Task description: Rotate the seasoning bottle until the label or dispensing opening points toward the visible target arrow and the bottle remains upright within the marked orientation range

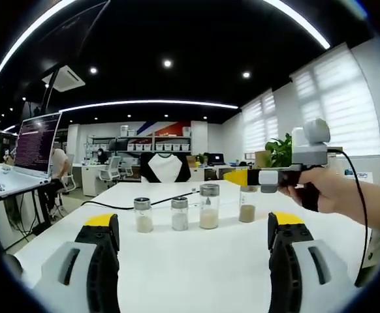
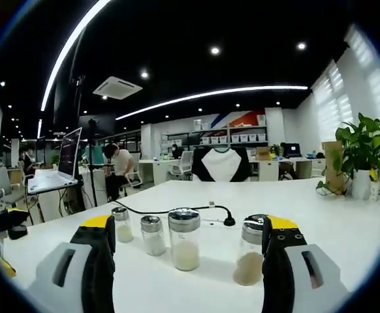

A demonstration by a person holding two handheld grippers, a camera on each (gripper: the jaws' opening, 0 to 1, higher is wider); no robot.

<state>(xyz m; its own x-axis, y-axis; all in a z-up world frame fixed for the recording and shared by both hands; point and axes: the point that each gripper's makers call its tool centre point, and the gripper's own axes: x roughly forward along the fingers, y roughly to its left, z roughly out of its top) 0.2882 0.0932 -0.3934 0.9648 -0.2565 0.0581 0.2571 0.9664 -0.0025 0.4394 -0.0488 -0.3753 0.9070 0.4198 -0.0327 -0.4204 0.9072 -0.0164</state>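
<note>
Looking across the smooth white table point(image 1: 196, 261), we are seeing four clear glass seasoning bottles with metal caps standing upright in a row. We are holding the right gripper point(image 2: 185, 261) with its jaws spread apart, the rightmost seasoning bottle point(image 2: 251, 259) just beside its right jaw. We are keeping the left gripper point(image 1: 193, 251) wide open too, gripping nothing, short of the row.

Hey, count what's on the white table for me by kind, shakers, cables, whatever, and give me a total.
Shakers: 4, in a row: far left, next, the taller one, and the right one by the right gripper.
Cables: 1, black.
Total: 5
</note>
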